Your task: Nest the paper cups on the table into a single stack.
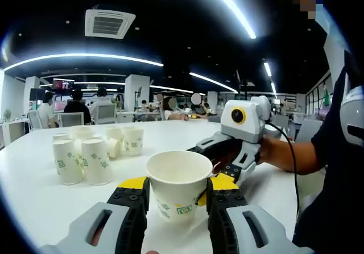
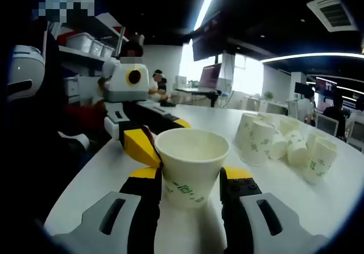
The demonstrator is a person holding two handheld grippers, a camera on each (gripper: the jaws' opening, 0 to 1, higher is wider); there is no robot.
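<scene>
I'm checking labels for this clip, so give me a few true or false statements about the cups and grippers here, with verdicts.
1. The paper cup sits upright, mouth up, between the left gripper jaws. True.
2. That cup is filled with liquid. False: its inside looks empty.
3. A cluster of cups stands further back on the white table. True.
4. Every cup in that cluster stands mouth up. False: several are upside down, and at least one lies on its side.
5. The right gripper also flanks the near cup. True.
</scene>
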